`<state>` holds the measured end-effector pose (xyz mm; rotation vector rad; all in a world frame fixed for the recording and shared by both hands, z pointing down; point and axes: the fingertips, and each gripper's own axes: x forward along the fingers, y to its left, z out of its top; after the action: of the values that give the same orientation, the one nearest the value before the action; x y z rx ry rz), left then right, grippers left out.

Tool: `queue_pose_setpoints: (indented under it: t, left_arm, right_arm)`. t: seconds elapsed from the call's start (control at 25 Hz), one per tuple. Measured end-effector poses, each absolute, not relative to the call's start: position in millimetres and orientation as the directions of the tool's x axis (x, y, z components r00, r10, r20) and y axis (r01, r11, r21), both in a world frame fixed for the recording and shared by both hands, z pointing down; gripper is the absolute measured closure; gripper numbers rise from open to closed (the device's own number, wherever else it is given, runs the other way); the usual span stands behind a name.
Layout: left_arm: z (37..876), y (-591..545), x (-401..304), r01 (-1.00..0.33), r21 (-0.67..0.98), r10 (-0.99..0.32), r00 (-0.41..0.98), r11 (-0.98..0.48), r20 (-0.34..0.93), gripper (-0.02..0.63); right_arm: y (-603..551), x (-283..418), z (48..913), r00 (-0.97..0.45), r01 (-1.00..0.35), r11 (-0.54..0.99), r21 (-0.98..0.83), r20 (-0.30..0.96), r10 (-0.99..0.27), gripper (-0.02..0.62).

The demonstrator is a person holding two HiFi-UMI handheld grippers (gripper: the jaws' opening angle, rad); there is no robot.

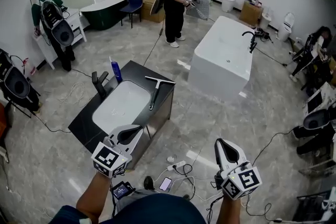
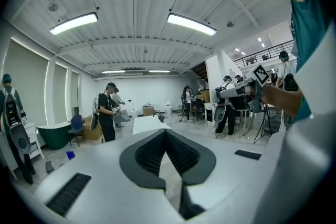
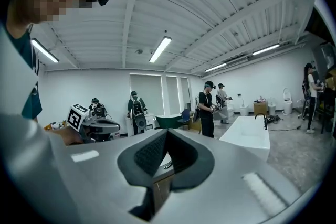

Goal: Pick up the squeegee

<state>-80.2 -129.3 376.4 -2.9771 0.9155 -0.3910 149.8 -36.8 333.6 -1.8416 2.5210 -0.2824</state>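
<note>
Squeegee (image 1: 156,89) is just lying flat by the far right edge of the sink desk (image 1: 137,70). Left tongs (image 1: 135,129) and right tongs (image 1: 220,143) are both closed up, holding nothing.

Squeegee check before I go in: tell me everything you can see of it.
The squeegee is T-shaped, with a pale straight blade bar and a slim dark handle. It lies flat on the dark counter, right of the white basin. The blade is at the far end and the handle points back toward the person. Nothing holds it.
</note>
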Motion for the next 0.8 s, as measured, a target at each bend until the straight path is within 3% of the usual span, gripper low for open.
queue_pose_setpoints:
  t: [0.44,0.8]
  left_arm:
    - [390.6,-196.0,-106.8,-0.486,-0.026,-0.479,0.85,-0.874,0.219,0.6]
    - [412.7,-236.9,-96.4,-0.554,-0.021,-0.54,0.803,-0.833,0.253,0.6]
  right_arm:
    - [-77.8,111.7,323.8,-0.219,-0.974,0.208,-0.094,0.135,-0.966,0.584]
    - [-120.9,123.7,332.7,-0.32,-0.945,0.309,-0.109,0.102,-0.942,0.584]
